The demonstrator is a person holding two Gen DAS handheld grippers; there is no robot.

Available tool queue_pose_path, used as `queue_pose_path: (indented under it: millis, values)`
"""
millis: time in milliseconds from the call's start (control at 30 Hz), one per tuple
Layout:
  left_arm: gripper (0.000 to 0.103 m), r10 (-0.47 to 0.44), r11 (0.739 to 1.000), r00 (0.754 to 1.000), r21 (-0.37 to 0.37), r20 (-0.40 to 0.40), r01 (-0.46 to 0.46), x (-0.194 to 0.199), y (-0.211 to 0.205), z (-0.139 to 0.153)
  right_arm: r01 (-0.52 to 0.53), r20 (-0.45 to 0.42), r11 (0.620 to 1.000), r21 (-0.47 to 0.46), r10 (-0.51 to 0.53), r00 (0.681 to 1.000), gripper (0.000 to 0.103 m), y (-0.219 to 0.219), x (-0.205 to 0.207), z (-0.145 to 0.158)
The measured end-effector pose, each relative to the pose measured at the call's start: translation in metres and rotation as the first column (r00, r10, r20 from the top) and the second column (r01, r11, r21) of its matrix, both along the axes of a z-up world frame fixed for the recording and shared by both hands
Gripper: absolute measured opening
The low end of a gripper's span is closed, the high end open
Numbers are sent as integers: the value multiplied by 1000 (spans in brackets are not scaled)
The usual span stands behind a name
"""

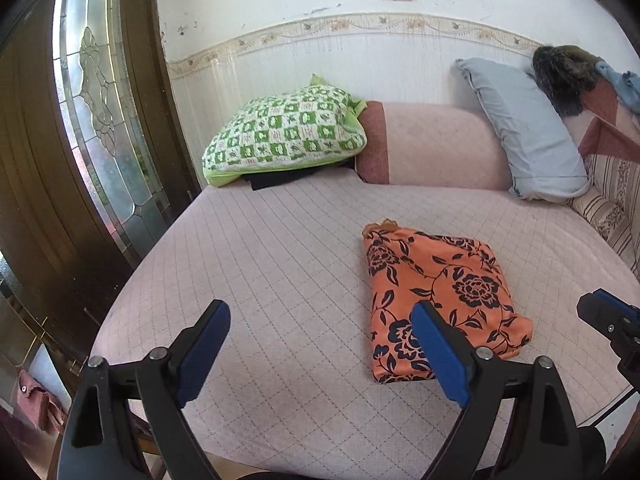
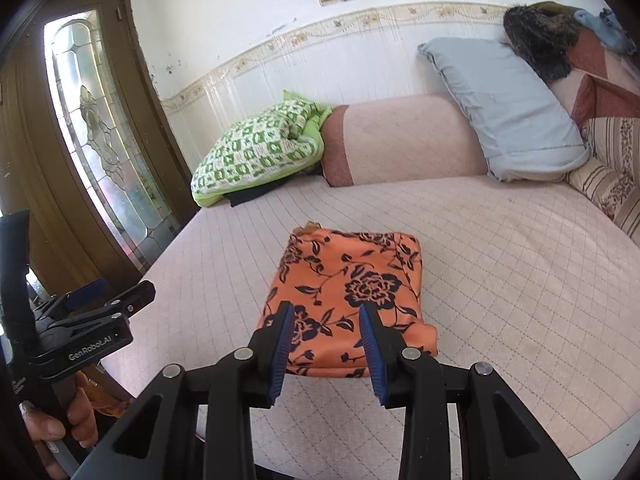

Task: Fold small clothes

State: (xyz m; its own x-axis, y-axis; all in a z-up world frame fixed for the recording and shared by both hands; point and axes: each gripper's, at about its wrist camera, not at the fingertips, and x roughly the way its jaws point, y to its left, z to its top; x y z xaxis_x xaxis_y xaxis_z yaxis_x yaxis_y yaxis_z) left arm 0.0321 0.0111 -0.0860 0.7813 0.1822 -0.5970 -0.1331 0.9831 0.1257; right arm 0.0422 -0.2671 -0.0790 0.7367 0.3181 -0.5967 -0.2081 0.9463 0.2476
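A folded orange garment (image 1: 440, 300) (image 2: 352, 280) with a dark flower print lies flat on the pink quilted bed (image 1: 280, 264) (image 2: 500, 264). My left gripper (image 1: 320, 312) hangs above the bed just left of the garment, its blue pads wide apart and empty. It also shows at the left edge of the right wrist view (image 2: 120, 304), gripped by a person's hand (image 2: 80, 420). My right gripper (image 2: 327, 310) hovers over the garment's near edge. Its jaws are partly apart with nothing pressed between them. Its tip shows in the left wrist view (image 1: 608, 312).
At the head of the bed lie a green checked pillow (image 1: 284, 132) on a dark cloth, a pink bolster (image 1: 436, 144) and a pale blue pillow (image 1: 528, 128). A striped cushion (image 1: 616, 200) sits at the right. A wooden door with patterned glass (image 1: 100, 120) stands left.
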Motion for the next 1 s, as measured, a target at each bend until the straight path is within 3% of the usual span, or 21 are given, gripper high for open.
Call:
queue_pose_path:
  millis: [433,1000]
  values:
    - [97,77,996,994,36,72,-80,-24,23,36,-8,34,1000,-17,9,999,37,19,-12,20]
    - [102,133,990,977,19,167,-138,-45,50,56,-53,26,998,-33,53,998,37,42,-11,19]
